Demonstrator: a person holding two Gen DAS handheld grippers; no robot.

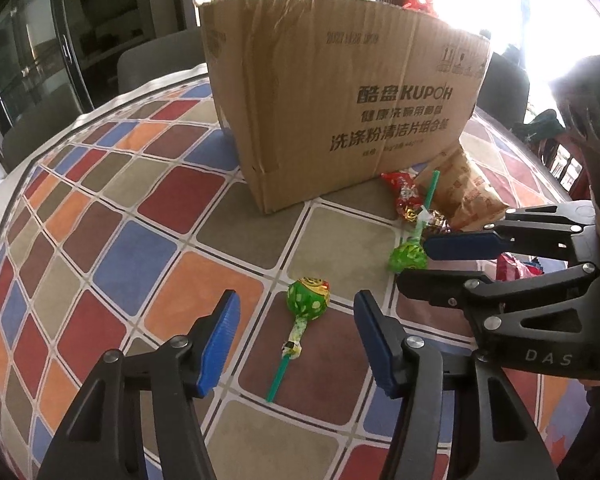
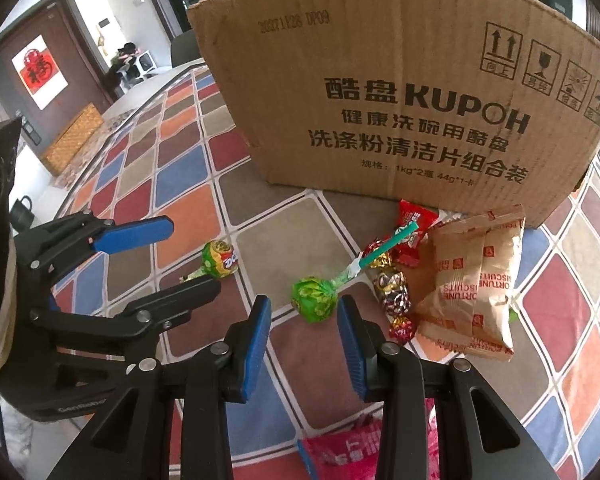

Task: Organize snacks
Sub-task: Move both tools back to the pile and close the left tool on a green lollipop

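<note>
Two lollipops lie on the tabletop point(image 1: 172, 272) before the box point(image 1: 340, 100). Each is light, with a hard round head and a thin stick. The left gripper point(image 1: 296, 340), moderately open, frames one lollipop point(image 1: 308, 300); the right gripper point(image 2: 304, 340), narrower and empty, frames the other lollipop point(image 2: 314, 300). The head seems the best place to grip.

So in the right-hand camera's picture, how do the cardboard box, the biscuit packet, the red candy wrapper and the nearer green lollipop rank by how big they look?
Largest to smallest:
1. cardboard box
2. biscuit packet
3. green lollipop, counting its stick
4. red candy wrapper

The lollipop lies nearer the camera and covers part of the wrapper, so the last two are unsure.
</note>
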